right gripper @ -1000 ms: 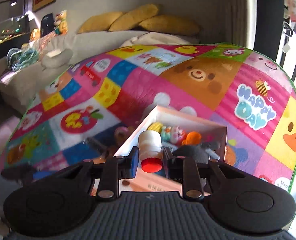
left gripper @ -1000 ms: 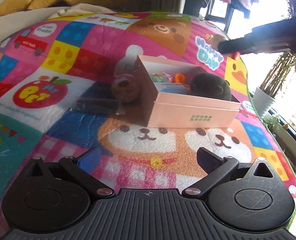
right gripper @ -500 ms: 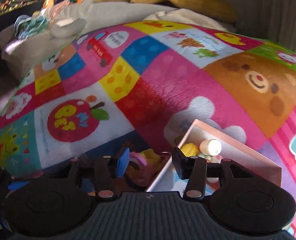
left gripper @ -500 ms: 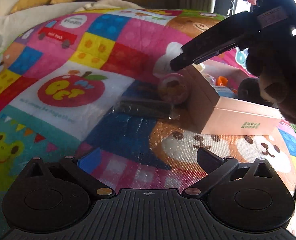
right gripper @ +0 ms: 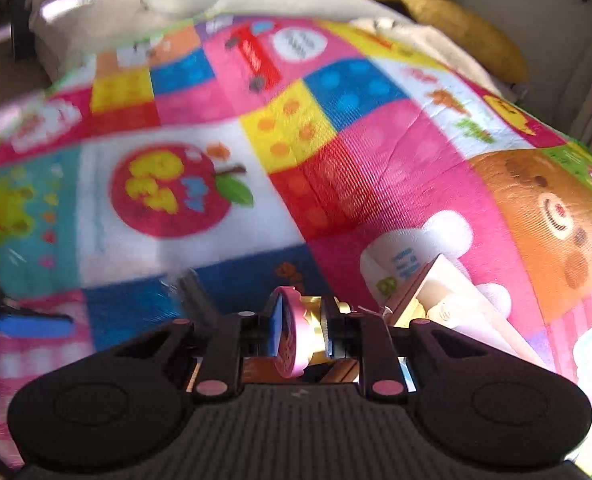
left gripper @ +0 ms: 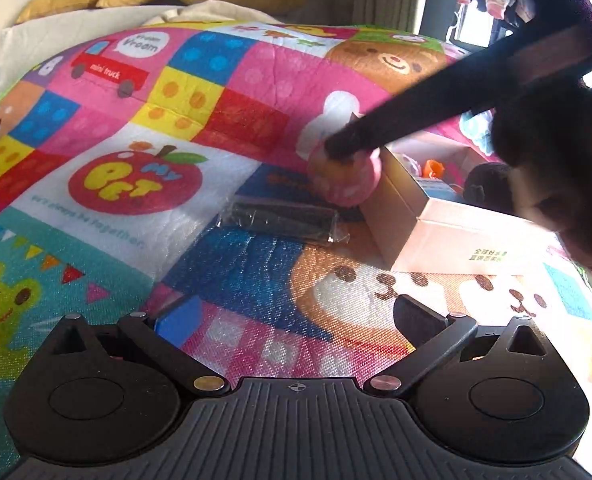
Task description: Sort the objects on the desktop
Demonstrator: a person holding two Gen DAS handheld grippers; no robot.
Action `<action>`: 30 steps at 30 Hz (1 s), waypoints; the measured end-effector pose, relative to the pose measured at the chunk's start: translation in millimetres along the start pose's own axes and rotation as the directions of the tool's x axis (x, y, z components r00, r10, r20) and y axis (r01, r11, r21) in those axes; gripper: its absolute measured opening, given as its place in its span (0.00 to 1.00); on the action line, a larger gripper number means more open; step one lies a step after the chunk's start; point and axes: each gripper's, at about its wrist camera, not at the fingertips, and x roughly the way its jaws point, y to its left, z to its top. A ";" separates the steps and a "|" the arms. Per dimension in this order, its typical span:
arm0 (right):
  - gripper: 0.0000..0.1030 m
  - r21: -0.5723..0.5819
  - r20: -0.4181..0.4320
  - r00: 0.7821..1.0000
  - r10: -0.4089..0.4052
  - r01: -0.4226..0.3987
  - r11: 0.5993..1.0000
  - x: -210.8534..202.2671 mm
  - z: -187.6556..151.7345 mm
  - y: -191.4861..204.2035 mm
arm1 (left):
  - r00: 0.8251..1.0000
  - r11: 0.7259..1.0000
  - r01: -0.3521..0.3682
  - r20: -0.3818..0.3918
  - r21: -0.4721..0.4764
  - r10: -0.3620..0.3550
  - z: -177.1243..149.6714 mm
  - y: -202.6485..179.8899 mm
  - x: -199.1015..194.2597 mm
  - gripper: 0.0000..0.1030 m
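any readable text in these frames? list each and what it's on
"mini truck": red truck print on the colourful patchwork play mat
"Vroom Vroom": white speech bubble above it
"MY PET": red apple print
Line under the apple: too blurred
Green print on the pink cardboard box: too small

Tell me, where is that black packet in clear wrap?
In the left wrist view, the black packet lies on the play mat, just left of the pink box, below the pink toy.
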 end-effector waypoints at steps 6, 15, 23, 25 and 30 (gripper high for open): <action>0.19 0.242 0.133 0.965 0.227 -0.254 0.936 -82.7 -34.8 -34.1 | 1.000 0.999 -0.024 0.016 0.036 0.024 -1.9 -7.3 -2.1 1.00; 0.19 0.641 0.116 0.930 0.349 -0.338 0.689 -97.6 -170.0 -78.1 | 0.997 0.986 -0.074 0.024 0.151 0.071 -3.1 -27.0 -1.6 1.00; 0.77 0.699 0.189 0.980 0.066 -0.182 0.691 -127.5 -233.2 -92.8 | 0.988 0.957 -0.151 0.051 0.249 0.143 26.1 -35.6 27.7 1.00; 0.80 0.692 0.221 0.975 0.018 -0.170 0.701 -135.2 -240.3 -90.8 | 0.986 0.957 -0.168 0.034 0.237 0.164 36.5 -30.3 41.4 1.00; 0.95 0.711 0.288 0.957 -0.026 -0.195 0.676 -139.1 -260.3 -96.4 | 0.989 0.977 -0.143 -0.015 0.159 0.147 53.3 -16.3 66.4 1.00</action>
